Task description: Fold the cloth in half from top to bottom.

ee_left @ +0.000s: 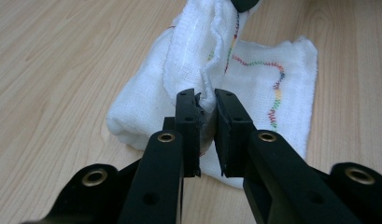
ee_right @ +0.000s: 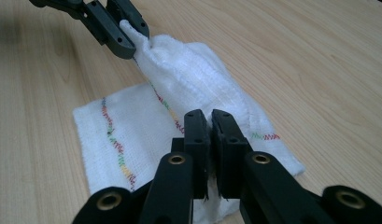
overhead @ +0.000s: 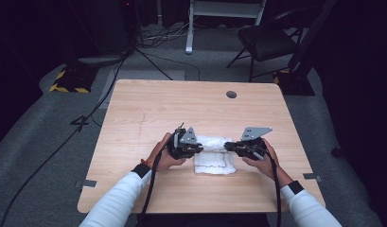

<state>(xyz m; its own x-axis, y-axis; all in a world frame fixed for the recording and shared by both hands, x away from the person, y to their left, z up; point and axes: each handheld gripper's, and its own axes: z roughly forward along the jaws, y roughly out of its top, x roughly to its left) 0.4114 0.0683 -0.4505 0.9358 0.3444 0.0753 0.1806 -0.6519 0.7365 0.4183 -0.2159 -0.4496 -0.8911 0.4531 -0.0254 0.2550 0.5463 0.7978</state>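
Cloth (overhead: 214, 160) — white gauze, rainbow stitching, near table (overhead: 148, 101) edge; upper fold lifted, strung lengthwise between left gripper (ee_left: 206, 103) and right gripper (ee_right: 209, 122), each clamped on one end.

Your left gripper (overhead: 198, 147) sits low at mid-table, jaws pointing right and pinched shut on a cloth (ee_left: 188, 60) fold. Your right gripper (overhead: 230, 146) faces it, jaws pointing left, clamped on the same cloth's other end. Both hands grip from behind, white-sleeved forearms angling in from the near edge.
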